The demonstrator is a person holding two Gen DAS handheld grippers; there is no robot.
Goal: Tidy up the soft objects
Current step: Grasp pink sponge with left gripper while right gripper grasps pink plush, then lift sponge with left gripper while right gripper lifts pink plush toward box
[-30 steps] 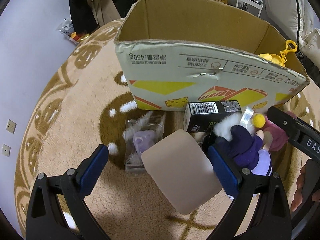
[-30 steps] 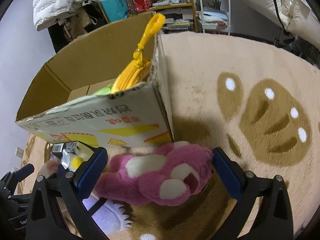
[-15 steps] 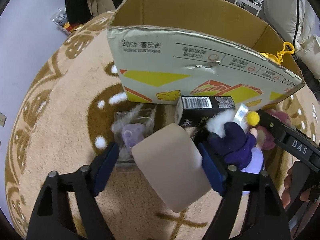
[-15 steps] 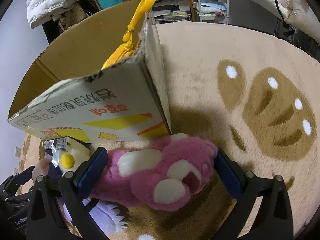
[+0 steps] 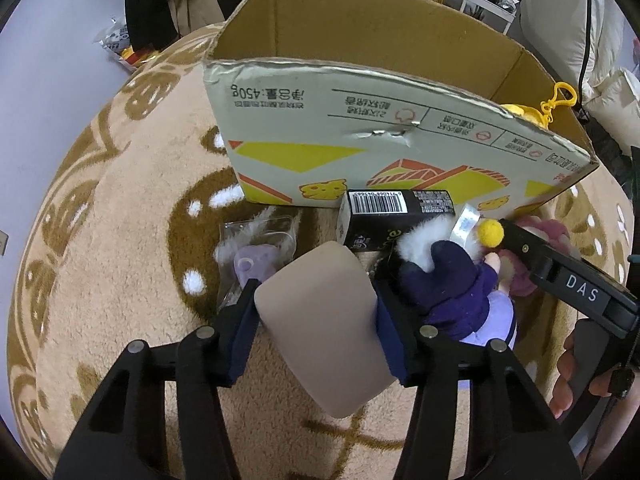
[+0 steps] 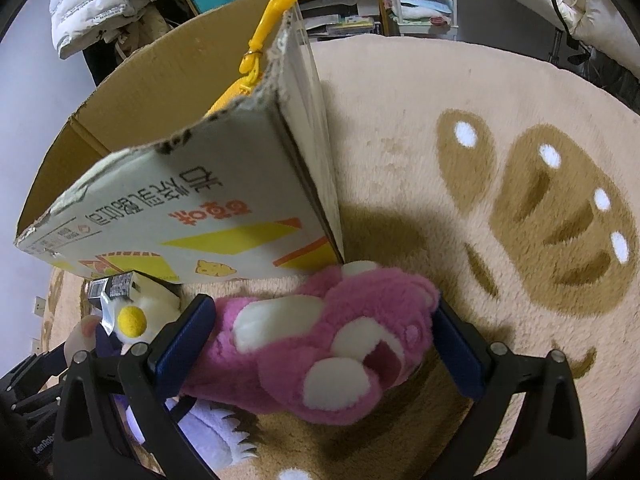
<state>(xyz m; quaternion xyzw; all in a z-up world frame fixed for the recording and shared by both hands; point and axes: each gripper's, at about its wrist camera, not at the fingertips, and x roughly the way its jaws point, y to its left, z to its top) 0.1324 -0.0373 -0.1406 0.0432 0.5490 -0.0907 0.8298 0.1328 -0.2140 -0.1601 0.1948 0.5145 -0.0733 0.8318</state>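
My left gripper [image 5: 316,322] has narrowed from wide spread; its jaws are closing, pads touching both sides of the tan pad [image 5: 320,320], lying on the rug [image 5: 120,280] at 6 o'clock from the cardboard box [image 5: 360,136]. So the pickup has started. Both grippers pitch steeply down. My right gripper [image 6: 320,344] straddles the pink plush [image 6: 320,344], grip unclear.

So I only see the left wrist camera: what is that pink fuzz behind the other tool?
Observer: A pink plush bear lying on the rug, between the right gripper's wide jaws.
Operator: What lies beyond it?
Observer: A big brown paw print woven into the rug.
Operator: And behind the box?
Observer: A white puffy jacket hangs past the cardboard box, upper left.
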